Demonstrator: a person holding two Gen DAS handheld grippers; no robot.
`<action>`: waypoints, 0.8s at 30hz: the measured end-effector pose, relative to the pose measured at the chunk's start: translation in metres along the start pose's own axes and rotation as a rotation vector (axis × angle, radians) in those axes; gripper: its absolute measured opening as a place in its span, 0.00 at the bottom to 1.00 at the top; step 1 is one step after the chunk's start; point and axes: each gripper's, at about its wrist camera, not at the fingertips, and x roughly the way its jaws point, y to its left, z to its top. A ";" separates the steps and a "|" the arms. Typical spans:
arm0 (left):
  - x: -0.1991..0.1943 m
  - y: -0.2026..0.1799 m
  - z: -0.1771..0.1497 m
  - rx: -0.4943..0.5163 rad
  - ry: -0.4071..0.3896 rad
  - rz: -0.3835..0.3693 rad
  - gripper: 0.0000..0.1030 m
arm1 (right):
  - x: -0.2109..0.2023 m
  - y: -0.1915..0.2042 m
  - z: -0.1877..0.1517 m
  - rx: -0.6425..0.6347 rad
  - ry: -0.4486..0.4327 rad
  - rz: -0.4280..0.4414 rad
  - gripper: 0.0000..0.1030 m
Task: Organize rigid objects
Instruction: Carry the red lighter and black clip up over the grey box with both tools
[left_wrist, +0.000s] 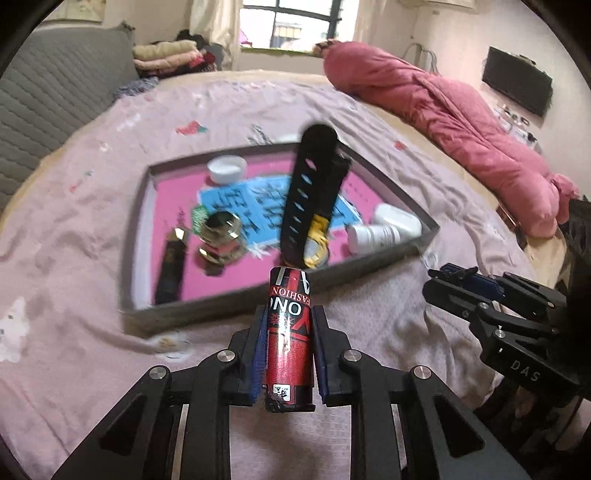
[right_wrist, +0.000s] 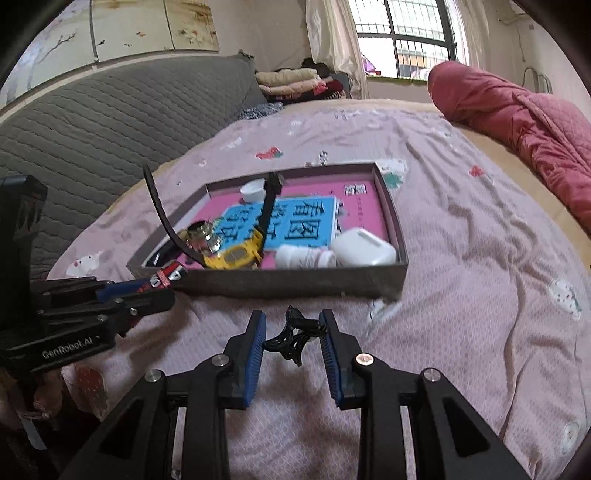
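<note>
Left gripper clamped on a red tube, pads pressing both sides, just in front of the tray's near wall, above the pink sheet. Right gripper closed on a small black clip, also just in front of the tray. Inside the tray: yellow watch with its black strap standing up, white bottle lying beside a white case at the near right corner, white cup toward the far wall, glass bottle at the left.
</note>
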 end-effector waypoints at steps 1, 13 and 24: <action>-0.002 0.002 0.002 -0.006 -0.005 0.007 0.22 | -0.002 0.001 0.002 -0.001 -0.012 0.003 0.29; -0.037 0.023 0.013 -0.056 -0.077 0.055 0.22 | -0.011 0.014 0.015 -0.043 -0.092 0.006 0.29; -0.048 0.036 0.028 -0.099 -0.115 0.089 0.22 | -0.019 0.021 0.030 -0.080 -0.173 -0.002 0.29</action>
